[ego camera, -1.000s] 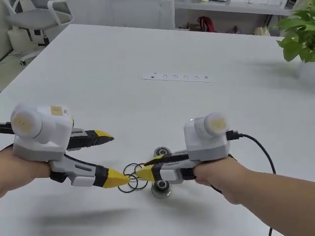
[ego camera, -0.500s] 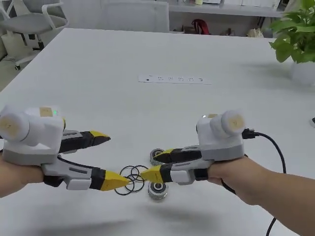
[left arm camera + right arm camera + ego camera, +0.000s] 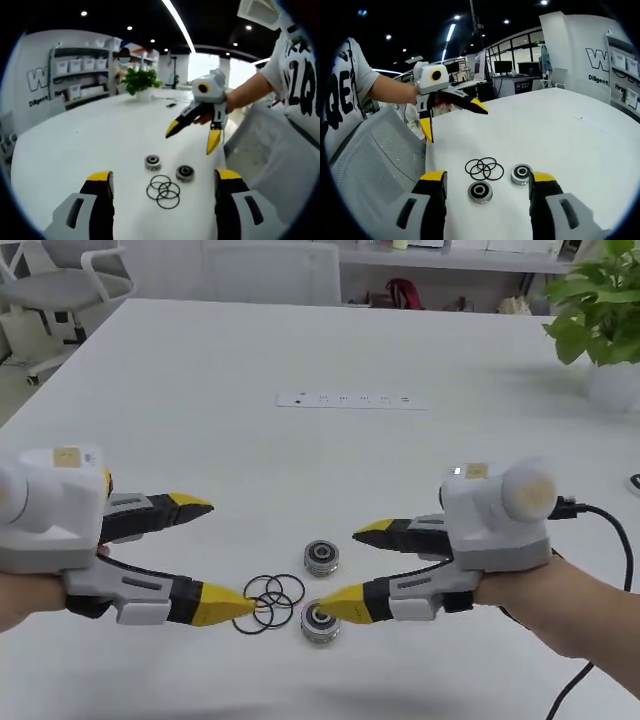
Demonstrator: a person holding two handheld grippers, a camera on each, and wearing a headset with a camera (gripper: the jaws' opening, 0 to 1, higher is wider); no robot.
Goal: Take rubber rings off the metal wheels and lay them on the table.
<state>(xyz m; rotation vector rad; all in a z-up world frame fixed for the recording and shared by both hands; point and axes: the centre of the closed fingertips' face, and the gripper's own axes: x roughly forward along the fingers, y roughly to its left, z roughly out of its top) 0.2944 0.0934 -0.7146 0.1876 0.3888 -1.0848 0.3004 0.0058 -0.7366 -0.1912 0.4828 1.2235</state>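
Bright, even light was thrown on the table. Glare was seen from the ceiling strip at 12 o'clock. Fisheye edges were warped and softened.

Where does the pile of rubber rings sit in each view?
Head view: rubber rings low centre, between the two lower jaw tips.
Left gripper view: rubber rings lower centre, between its own jaws.
Right gripper view: rubber rings centre, between its own jaw tips.
Landmark: the two metal wheels beside the pile.

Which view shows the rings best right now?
Left gripper view: the rings lie unobstructed ahead of its jaws, overlaps readable. Right gripper view shows them flatter; in the head view the left gripper tip covers their edge.
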